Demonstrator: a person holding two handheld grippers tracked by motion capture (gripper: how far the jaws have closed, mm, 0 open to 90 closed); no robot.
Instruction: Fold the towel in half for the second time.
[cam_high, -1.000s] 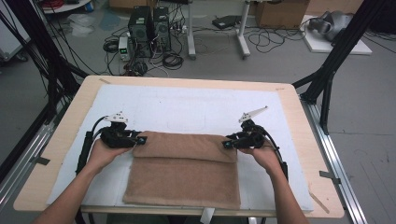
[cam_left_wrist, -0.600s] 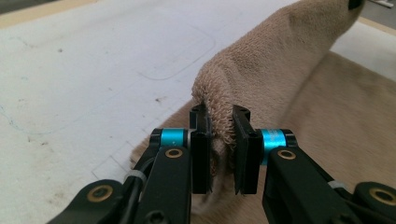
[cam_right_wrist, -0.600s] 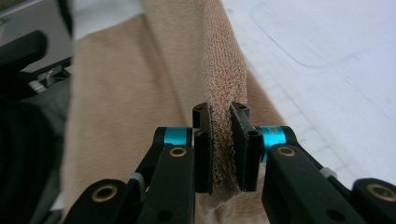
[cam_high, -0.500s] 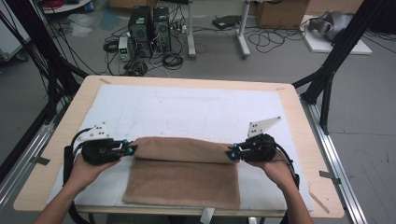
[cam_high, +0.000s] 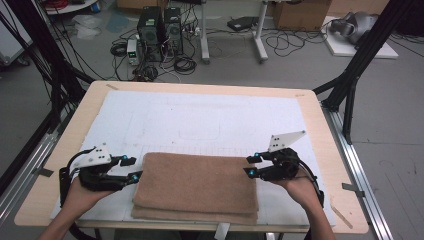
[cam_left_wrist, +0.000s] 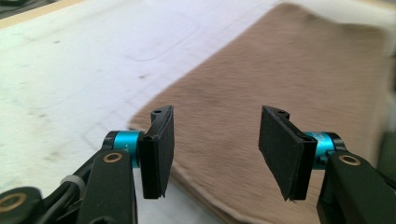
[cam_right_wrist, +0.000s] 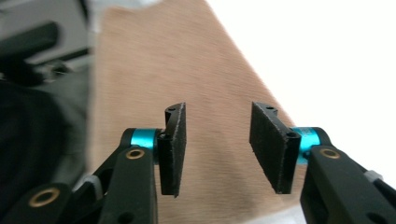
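A folded brown towel (cam_high: 196, 187) lies at the 6 o'clock end of the desk (cam_high: 320, 115), on a white mat (cam_high: 210, 120) that covers most of the wooden top. Its near edge runs close to the desk's front rim, and its layered folds show along that side.

The left gripper (cam_high: 131, 169) sits at the towel's 9 o'clock end, its jaws just opened and spread apart, nothing between them; in the left gripper view (cam_left_wrist: 215, 144) the pads hang just off the towel's (cam_left_wrist: 289, 84) corner without pressing it. The right gripper (cam_high: 251, 165) rests at the towel's 3 o'clock end, its jaws likewise just opened and empty; the right gripper view (cam_right_wrist: 217, 140) looks along the towel's (cam_right_wrist: 177, 70) short edge, cloth below the gap.

Nothing else stands on the mat: from the towel toward 12 o'clock it is bare, marked with faint drawn outlines. Narrow strips of wood frame the mat at 9 and 3 o'clock. Beyond the desk, black frame legs (cam_high: 357, 65) rise at 2 and 10 o'clock, and at 12 o'clock the floor carries computer boxes (cam_high: 160, 25) and loose cables (cam_high: 295, 42).
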